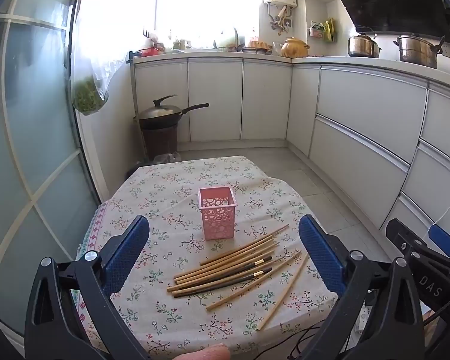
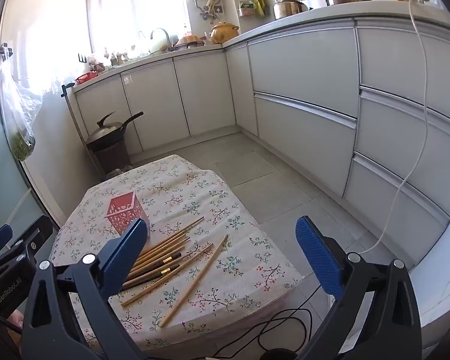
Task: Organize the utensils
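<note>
A pink perforated utensil holder [image 1: 217,216] [image 2: 126,211] stands upright and empty on a small table under a floral cloth [image 1: 165,198] [image 2: 192,186]. In front of it lies a loose pile of wooden chopsticks [image 1: 234,265] [image 2: 162,262], several tan and two dark with gold bands. Two tan ones [image 1: 285,292] [image 2: 195,282] lie apart toward the near right. My left gripper [image 1: 224,240] hovers open above the pile, nothing between its blue pads. My right gripper [image 2: 222,240] is open too, above the table's right side, and appears at the right edge of the left wrist view [image 1: 435,249].
White cabinets [image 1: 360,126] [image 2: 300,90] run along the back and right walls, pots on the counter. A lidded wok on a dark bin [image 1: 160,120] [image 2: 111,141] stands beyond the table. A glass door [image 1: 30,150] is at left. Black cables [image 2: 285,321] trail on the floor.
</note>
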A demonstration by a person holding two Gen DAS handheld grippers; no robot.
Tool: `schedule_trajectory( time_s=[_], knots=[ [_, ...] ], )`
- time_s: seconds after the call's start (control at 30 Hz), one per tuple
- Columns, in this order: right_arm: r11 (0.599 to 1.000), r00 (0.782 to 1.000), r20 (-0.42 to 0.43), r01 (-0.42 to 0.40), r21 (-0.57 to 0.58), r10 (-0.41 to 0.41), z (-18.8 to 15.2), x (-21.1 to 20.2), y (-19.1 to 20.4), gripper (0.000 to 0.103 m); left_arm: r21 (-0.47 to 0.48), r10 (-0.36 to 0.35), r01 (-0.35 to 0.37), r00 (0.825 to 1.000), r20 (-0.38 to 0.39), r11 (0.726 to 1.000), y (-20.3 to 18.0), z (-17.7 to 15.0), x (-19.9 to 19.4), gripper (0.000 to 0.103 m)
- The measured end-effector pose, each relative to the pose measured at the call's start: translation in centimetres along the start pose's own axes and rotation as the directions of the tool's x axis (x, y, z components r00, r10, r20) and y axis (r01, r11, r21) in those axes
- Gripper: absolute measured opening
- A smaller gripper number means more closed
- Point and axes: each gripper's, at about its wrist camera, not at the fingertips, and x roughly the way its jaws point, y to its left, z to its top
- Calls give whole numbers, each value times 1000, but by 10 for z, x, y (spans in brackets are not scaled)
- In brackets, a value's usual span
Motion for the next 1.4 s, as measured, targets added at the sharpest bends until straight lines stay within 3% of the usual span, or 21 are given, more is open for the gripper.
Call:
schedule_trajectory(
  time_s=[1.4],
  knots=[
    [1000,1000,-8,4,1,-4,-2,2,-2,96,4,-1,1,1000,-8,1000,0,-2,4,96]
  ],
)
